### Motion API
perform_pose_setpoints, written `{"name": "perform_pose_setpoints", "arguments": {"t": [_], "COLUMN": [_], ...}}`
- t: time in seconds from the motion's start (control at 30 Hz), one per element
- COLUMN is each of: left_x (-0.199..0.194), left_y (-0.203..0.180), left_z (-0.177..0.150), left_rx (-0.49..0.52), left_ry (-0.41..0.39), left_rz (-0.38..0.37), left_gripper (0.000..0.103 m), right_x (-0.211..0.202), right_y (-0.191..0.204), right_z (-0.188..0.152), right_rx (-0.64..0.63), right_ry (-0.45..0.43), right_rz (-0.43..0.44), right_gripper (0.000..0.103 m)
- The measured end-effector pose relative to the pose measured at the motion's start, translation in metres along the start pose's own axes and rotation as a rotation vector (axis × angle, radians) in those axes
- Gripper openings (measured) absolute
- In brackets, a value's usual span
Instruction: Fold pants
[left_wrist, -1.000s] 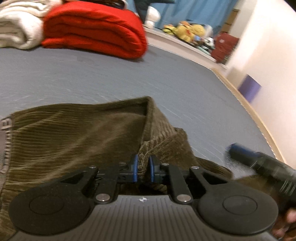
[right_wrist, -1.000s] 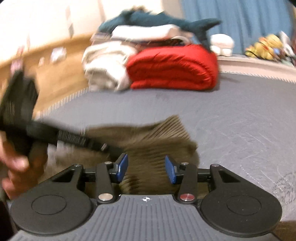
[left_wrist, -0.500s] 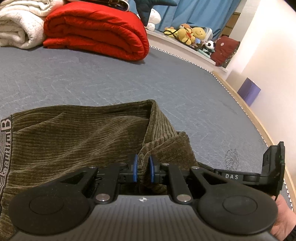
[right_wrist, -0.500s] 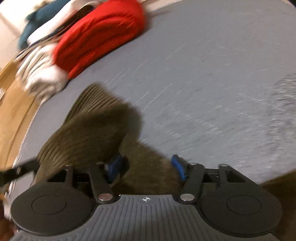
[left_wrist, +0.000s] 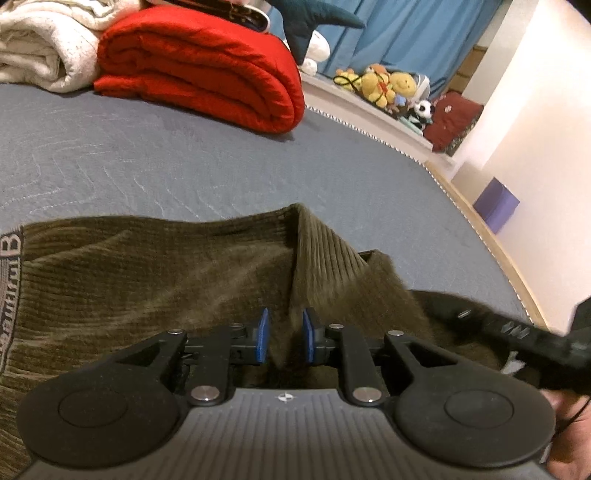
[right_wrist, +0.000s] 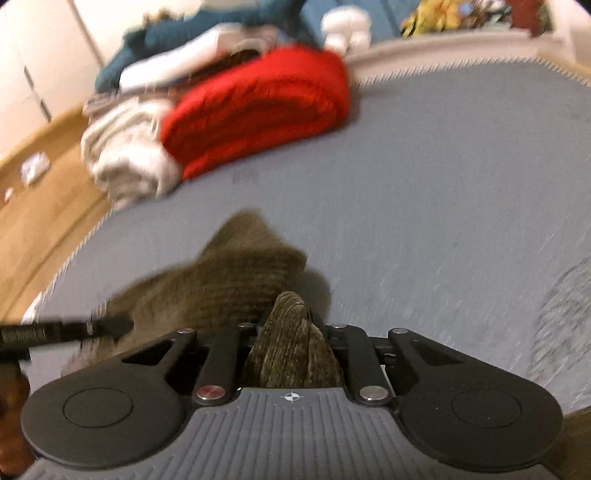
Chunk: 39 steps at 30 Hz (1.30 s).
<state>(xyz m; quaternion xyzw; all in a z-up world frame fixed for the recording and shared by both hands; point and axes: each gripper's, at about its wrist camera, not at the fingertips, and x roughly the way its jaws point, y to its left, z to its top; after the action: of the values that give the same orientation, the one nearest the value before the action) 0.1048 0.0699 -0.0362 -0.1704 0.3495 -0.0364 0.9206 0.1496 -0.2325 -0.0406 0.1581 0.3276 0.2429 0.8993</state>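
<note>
**Both grippers pinch the olive pants on the bed**

The corduroy pants (left_wrist: 147, 295) lie on the grey bed (left_wrist: 184, 162), long axis running left to right, waistband at left. The left gripper (left_wrist: 284, 338) clamps a raised fold; the right gripper (right_wrist: 291, 332) grips bunched fabric.

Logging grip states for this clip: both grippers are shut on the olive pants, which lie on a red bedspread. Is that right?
Not quite. The bedspread is grey-blue, as the left wrist view shows; the red thing is a folded blanket at its far end. The rest holds: the left gripper and the right gripper are each shut on the pants.
</note>
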Motion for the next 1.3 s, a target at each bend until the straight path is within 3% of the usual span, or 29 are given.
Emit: {"name": "perform_pose_setpoints", "arguments": {"t": [0.13, 0.23, 0.3, 0.37, 0.43, 0.53, 0.63, 0.7, 0.83, 1.07, 1.13, 1.17, 1.2, 1.27, 1.3], "left_x": [0.002, 0.004, 0.005, 0.006, 0.007, 0.009, 0.009, 0.010, 0.009, 0.009, 0.010, 0.011, 0.012, 0.013, 0.013], "left_y": [0.003, 0.003, 0.003, 0.003, 0.004, 0.006, 0.006, 0.006, 0.006, 0.008, 0.008, 0.008, 0.008, 0.007, 0.007], "left_z": [0.001, 0.001, 0.002, 0.002, 0.002, 0.002, 0.002, 0.001, -0.001, -0.003, -0.003, -0.003, -0.003, -0.003, -0.003], "left_rx": [-0.015, -0.017, -0.016, -0.013, -0.015, -0.024, -0.024, -0.023, -0.024, -0.026, -0.026, -0.026, -0.026, -0.025, -0.024], "left_ry": [0.007, 0.016, 0.020, 0.022, 0.028, 0.035, 0.041, 0.044, 0.049, 0.056, 0.060, 0.061, 0.063, 0.065, 0.065], "left_rz": [0.009, 0.018, 0.017, 0.018, 0.020, 0.023, 0.023, 0.021, 0.024, 0.031, 0.033, 0.032, 0.032, 0.031, 0.031], "left_gripper": [0.021, 0.021, 0.021, 0.022, 0.022, 0.022, 0.023, 0.024, 0.024, 0.026, 0.026, 0.026, 0.026, 0.026, 0.026], "right_x": [-0.032, -0.055, -0.067, -0.072, -0.071, -0.073, -0.082, -0.083, -0.049, -0.001, 0.005, 0.009, 0.012, 0.016, 0.016], "right_y": [-0.008, -0.020, -0.035, -0.057, -0.081, -0.109, -0.126, -0.147, -0.193, -0.184, -0.172, -0.166, -0.160, -0.149, -0.143], "right_z": [0.009, 0.006, 0.001, -0.007, -0.017, -0.023, -0.012, -0.002, 0.006, 0.005, 0.004, 0.004, 0.004, 0.008, 0.011], "right_rx": [0.060, 0.128, 0.247, 0.392, 0.524, 0.653, 0.679, 0.675, 0.632, 0.362, 0.278, 0.245, 0.211, 0.148, 0.115], "right_ry": [-0.135, -0.238, -0.279, -0.255, -0.195, -0.181, -0.289, -0.303, -0.121, 0.106, 0.134, 0.147, 0.154, 0.155, 0.148], "right_rz": [-0.125, -0.282, -0.395, -0.528, -0.583, -0.573, -0.579, -0.507, -0.303, -0.235, -0.239, -0.231, -0.222, -0.212, -0.208], "right_gripper": [0.017, 0.017, 0.018, 0.022, 0.026, 0.035, 0.041, 0.067, 0.068, 0.067, 0.065, 0.055, 0.035, 0.016, 0.012]}}
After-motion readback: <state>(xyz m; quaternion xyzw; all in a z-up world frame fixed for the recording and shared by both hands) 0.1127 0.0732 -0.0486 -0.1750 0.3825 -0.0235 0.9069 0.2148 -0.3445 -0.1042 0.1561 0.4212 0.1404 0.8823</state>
